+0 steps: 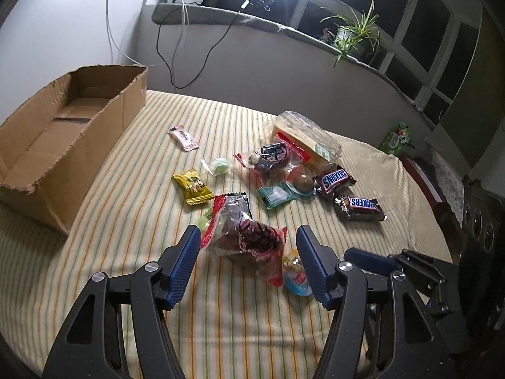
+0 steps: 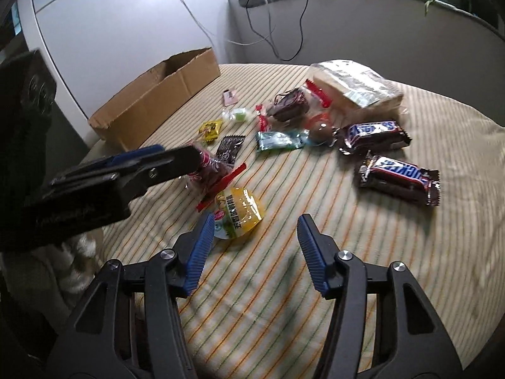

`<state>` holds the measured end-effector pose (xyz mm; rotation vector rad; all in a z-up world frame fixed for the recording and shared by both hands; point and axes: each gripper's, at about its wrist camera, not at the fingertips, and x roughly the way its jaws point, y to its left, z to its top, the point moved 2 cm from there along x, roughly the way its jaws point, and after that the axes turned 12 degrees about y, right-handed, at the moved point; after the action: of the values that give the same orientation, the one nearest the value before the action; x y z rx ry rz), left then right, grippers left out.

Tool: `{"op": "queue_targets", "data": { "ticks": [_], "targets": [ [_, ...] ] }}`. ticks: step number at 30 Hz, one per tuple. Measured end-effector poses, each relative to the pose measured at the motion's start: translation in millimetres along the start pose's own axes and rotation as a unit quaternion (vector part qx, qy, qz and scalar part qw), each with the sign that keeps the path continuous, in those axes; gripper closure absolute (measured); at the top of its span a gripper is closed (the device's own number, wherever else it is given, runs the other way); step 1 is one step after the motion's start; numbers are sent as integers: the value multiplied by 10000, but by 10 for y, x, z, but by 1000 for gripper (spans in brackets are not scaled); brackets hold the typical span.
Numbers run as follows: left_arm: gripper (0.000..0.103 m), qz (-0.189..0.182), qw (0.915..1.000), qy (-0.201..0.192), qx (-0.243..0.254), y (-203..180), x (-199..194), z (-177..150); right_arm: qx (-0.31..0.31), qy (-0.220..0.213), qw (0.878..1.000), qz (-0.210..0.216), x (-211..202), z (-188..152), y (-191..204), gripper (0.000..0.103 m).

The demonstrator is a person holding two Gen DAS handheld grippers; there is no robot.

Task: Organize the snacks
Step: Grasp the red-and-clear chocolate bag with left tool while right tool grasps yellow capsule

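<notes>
A clear and red bag of dark dried fruit point(image 1: 249, 237) lies on the striped bed cover point(image 1: 221, 315). My left gripper point(image 1: 246, 230) is open around it; the left pad is at the bag's edge and the right pad stands a little clear. In the right wrist view the left gripper's fingers point(image 2: 176, 161) overlap that bag point(image 2: 210, 170). My right gripper point(image 2: 256, 218) is open just above the cover with nothing between its pads. A small yellow packet point(image 2: 241, 210) lies by its left pad. One blue finger point(image 1: 366, 258) of the right gripper shows in the left wrist view.
An open cardboard box point(image 1: 104, 117) stands at the far left. Farther on lie two Snickers bars point(image 1: 334, 180) point(image 1: 359, 207), a clear bread bag point(image 1: 303, 135), a yellow candy point(image 1: 192, 189), a pink wrapper point(image 1: 183, 137), a teal packet point(image 1: 276, 195) and a green sweet point(image 1: 219, 165).
</notes>
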<state>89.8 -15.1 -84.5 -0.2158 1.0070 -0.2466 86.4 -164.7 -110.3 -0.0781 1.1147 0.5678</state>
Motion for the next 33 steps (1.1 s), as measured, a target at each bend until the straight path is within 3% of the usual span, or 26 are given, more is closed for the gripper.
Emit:
{"op": "queue_targets", "data": {
  "ticks": [6,11,16,25,33],
  "targets": [
    [41,161,9998,138,34,44,157,46,-195,96,9998,9,51,3,63,45],
    [41,-62,9996,259,-32,72,252,52,-327,237,9991,-89,152,36,112,45],
    [55,-446,9984,324,-126,92,294,48,-288,336,9990,-75,190,54,93,45],
    [59,-525,9982,231,-168,122,250,47,-372,475,9981,-149,261,110,137,46],
    [61,-508,9984,134,-210,188,180,38,-388,490,9977,-266,298,137,149,65]
  ]
}}
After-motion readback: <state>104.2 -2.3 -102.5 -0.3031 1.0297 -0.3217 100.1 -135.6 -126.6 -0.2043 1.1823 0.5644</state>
